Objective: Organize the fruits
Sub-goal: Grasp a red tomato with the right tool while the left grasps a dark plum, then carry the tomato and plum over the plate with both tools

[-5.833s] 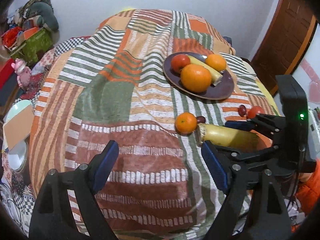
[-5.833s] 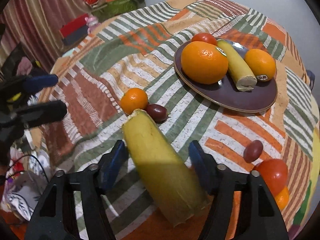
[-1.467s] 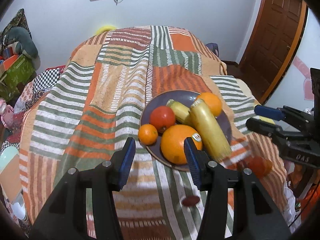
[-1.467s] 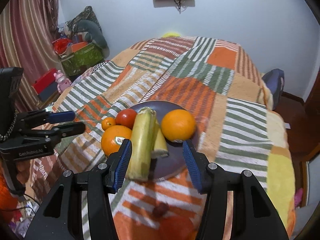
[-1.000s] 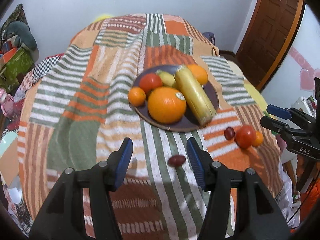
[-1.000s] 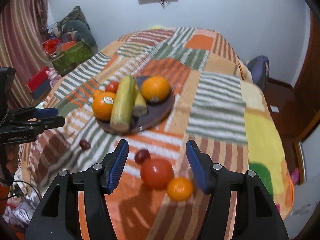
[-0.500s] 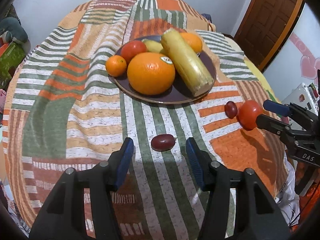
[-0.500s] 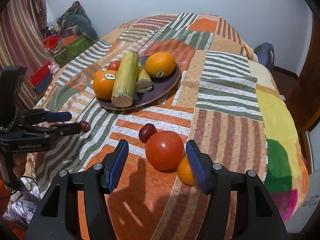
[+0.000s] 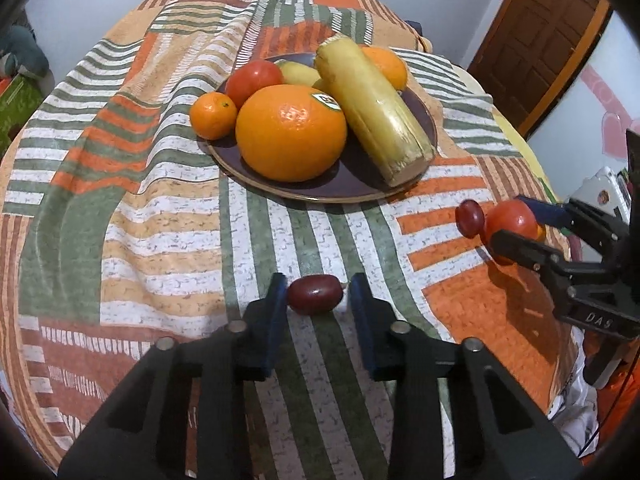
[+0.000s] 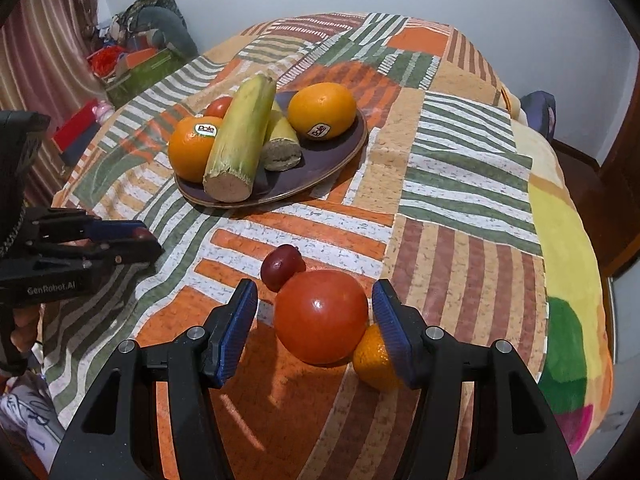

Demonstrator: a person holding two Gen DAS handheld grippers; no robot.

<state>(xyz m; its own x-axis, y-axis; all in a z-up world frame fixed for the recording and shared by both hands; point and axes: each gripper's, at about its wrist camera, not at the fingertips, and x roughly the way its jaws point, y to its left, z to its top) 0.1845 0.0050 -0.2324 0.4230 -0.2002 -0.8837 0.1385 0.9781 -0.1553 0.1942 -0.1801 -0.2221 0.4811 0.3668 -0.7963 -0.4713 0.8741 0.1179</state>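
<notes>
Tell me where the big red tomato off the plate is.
The red tomato lies on the cloth between the open right tongs, with a dark grape touching its far left and a small orange at its right.

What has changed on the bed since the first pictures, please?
The long yellow stalk and the small orange went from the blanket onto the plate. Left gripper now brackets the dark plum, right gripper the loose tomato. Other plated fruit unchanged.

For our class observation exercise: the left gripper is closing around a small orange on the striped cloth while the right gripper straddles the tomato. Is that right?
Not quite. The left gripper brackets a dark red grape, not an orange; the left wrist view shows it. The right gripper does straddle the tomato.
</notes>
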